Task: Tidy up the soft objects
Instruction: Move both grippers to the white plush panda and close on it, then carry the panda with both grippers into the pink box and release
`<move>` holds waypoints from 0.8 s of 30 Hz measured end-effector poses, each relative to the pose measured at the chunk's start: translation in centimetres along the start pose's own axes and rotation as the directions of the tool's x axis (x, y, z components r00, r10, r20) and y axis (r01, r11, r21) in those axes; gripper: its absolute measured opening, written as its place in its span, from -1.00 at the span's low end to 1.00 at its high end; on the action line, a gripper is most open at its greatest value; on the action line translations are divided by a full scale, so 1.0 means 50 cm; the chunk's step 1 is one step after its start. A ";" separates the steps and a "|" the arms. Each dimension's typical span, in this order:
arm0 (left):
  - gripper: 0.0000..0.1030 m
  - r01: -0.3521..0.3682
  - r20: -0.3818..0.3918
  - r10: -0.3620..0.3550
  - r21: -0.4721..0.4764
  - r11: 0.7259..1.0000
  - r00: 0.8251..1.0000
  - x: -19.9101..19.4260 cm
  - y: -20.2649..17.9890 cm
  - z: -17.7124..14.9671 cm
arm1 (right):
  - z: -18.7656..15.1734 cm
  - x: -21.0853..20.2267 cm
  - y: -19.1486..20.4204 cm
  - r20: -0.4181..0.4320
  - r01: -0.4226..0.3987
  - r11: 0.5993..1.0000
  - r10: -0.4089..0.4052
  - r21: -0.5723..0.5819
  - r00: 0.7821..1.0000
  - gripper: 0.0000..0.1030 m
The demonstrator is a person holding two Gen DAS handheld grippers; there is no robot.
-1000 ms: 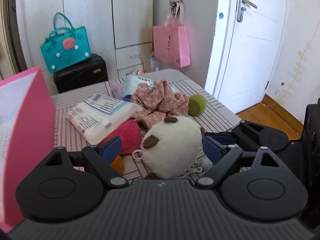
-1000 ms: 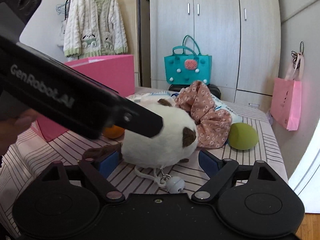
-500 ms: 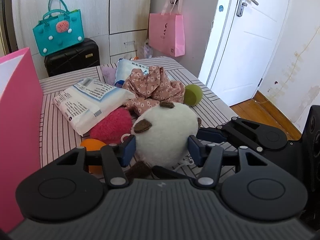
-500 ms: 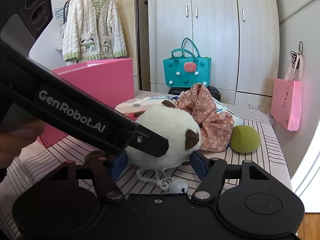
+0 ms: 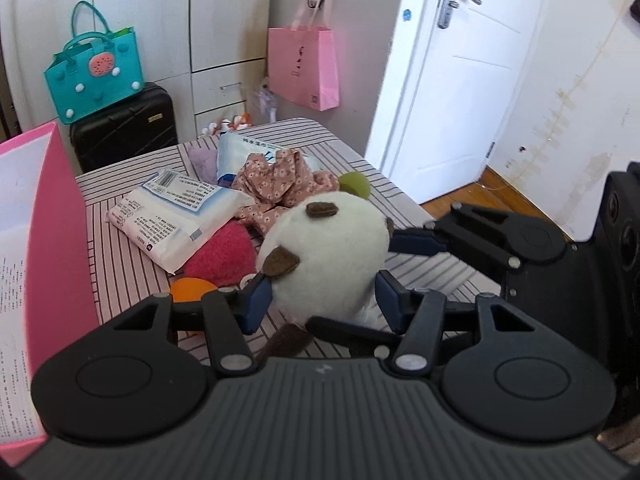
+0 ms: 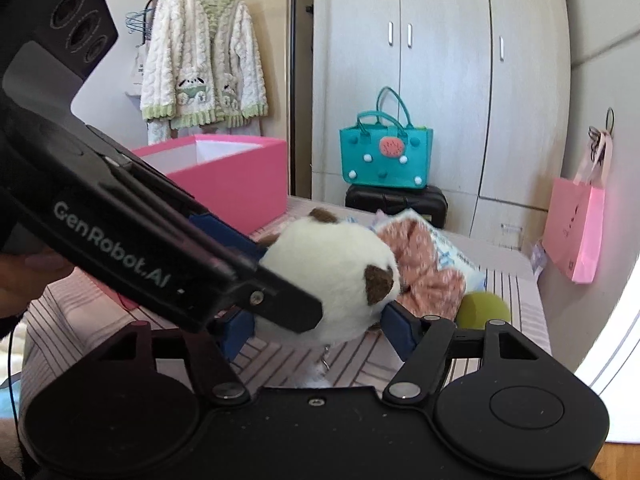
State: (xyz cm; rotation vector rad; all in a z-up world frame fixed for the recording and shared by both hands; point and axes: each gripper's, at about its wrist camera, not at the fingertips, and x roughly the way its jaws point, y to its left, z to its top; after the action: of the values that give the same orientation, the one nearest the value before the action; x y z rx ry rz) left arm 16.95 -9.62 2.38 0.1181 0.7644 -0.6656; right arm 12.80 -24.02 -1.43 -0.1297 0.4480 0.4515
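Observation:
A round white plush toy (image 5: 326,248) with brown ears is squeezed from two sides. My left gripper (image 5: 324,306) is shut on its near side, blue pads pressing in. My right gripper (image 6: 320,330) is shut on the same plush toy (image 6: 336,276), and it shows in the left wrist view (image 5: 416,242) coming in from the right. The toy is lifted a little above the striped table (image 5: 120,264). A pink open box (image 6: 224,172) stands at the table's left; in the left wrist view its wall (image 5: 40,240) fills the left edge.
On the table lie a floral cloth (image 5: 276,188), a wipes pack (image 5: 180,212), a red fluffy item (image 5: 222,254), an orange ball (image 5: 192,288) and a green ball (image 6: 482,308). A teal bag (image 6: 384,152) sits on a black suitcase behind. A door (image 5: 452,80) stands right.
Both grippers closed from open onto the white plush toy, then lifted it off the table. The view rose and the toy's keychain now hangs below it.

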 end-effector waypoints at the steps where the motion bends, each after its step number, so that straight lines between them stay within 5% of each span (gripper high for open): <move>1: 0.07 0.005 -0.002 -0.005 0.004 1.000 1.000 -0.007 0.000 0.000 | 0.004 -0.004 0.002 0.008 -0.002 1.000 0.002 -0.004 1.000 0.44; 15: 0.06 -0.084 0.052 0.083 0.005 0.996 0.995 -0.152 0.036 0.034 | 0.113 -0.005 0.052 0.027 -0.133 0.991 0.134 -0.035 0.991 0.36; 24: 0.06 -0.216 0.156 0.221 -0.048 0.975 0.963 -0.281 0.092 0.059 | 0.245 0.015 0.113 0.047 -0.261 0.951 0.272 -0.163 0.961 0.32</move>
State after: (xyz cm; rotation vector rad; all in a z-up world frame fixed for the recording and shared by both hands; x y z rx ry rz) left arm 14.04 0.24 13.38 0.1177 0.5956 -0.4467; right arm 15.62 -16.01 9.06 -0.2048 0.3628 0.7556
